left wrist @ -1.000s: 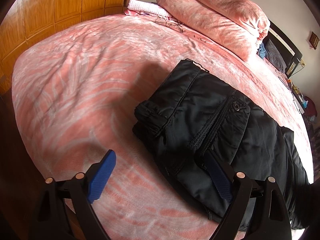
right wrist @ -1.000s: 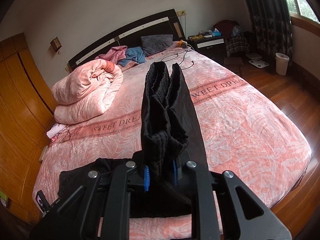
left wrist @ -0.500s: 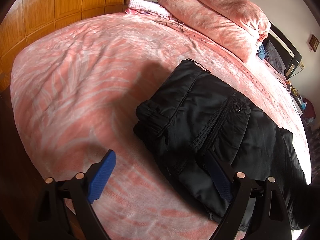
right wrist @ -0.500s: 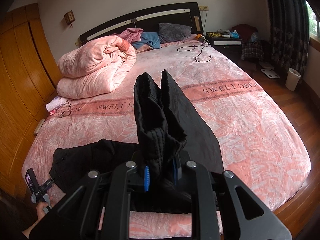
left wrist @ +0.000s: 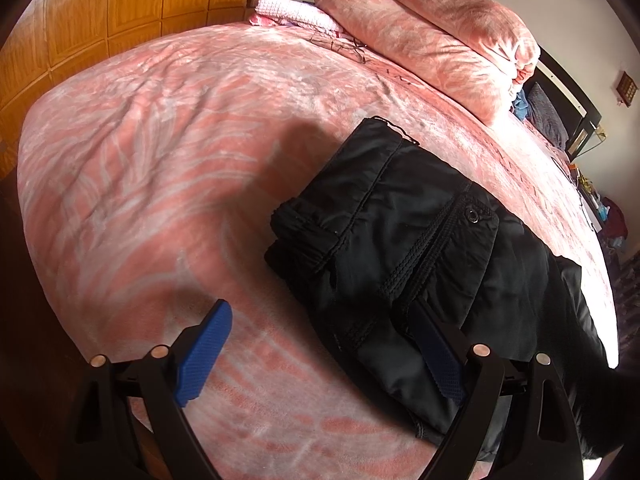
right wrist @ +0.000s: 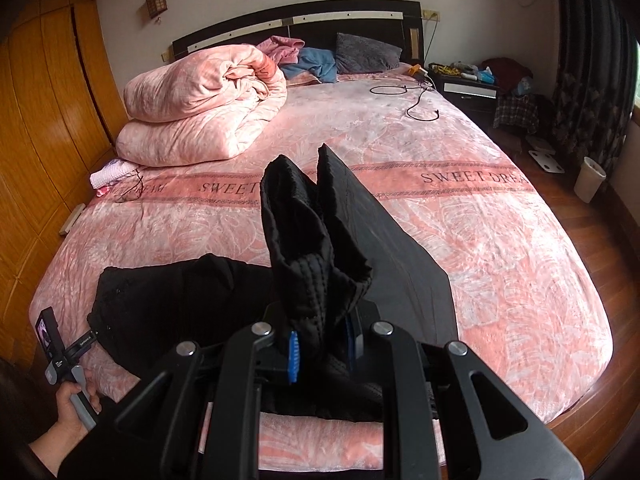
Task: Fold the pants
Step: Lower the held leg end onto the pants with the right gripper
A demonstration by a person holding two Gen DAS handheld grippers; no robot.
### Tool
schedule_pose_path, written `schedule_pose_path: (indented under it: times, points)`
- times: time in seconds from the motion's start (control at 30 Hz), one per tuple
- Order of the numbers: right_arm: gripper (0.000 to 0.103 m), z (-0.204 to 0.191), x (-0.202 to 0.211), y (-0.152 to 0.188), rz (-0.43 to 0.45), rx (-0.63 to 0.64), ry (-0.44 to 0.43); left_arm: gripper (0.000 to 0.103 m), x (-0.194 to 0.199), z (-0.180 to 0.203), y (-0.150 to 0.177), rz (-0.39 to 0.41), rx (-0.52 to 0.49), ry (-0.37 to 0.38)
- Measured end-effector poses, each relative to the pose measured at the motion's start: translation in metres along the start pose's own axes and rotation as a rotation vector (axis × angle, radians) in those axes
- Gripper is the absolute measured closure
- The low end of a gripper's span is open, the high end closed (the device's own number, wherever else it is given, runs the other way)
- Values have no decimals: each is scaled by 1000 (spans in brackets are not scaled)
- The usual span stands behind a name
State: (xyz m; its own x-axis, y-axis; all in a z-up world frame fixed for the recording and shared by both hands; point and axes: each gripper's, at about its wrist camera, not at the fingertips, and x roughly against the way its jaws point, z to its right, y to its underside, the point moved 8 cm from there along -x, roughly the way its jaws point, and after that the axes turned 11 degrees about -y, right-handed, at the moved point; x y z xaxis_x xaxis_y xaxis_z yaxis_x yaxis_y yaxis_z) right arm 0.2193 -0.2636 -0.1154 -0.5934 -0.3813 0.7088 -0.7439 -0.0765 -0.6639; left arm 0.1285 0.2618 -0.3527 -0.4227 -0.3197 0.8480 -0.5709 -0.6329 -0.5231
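Black quilted fabric pants (right wrist: 192,300): waist end flat near the pink bed's (right wrist: 500,240) foot edge, pocket snap up; ribbed cuffs lifted upright, legs draped.

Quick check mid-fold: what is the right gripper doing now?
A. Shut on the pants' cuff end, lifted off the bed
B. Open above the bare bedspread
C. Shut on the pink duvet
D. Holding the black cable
A: in the right wrist view the right gripper has its blue pads pinching the bunched cuff end of the black pants, which rises clear of the bed.
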Motion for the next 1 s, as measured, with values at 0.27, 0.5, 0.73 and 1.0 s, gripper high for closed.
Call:
schedule_pose_path:
  times: [0.27,0.5,0.73,1.0]
  points:
    - [87,-14,-15,10,-27,41,21,13,0,1,1,-5,-1,5]
    - [87,-35,-37,27,-74,119,69,13,-1,1,1,-11,5,16]
    - [87,-57,-57,41,-107,191,104,12,-2,2,1,-16,5,19]
    - [87,-69,-82,58,-156,227,121,12,-3,3,1,-23,8,31]
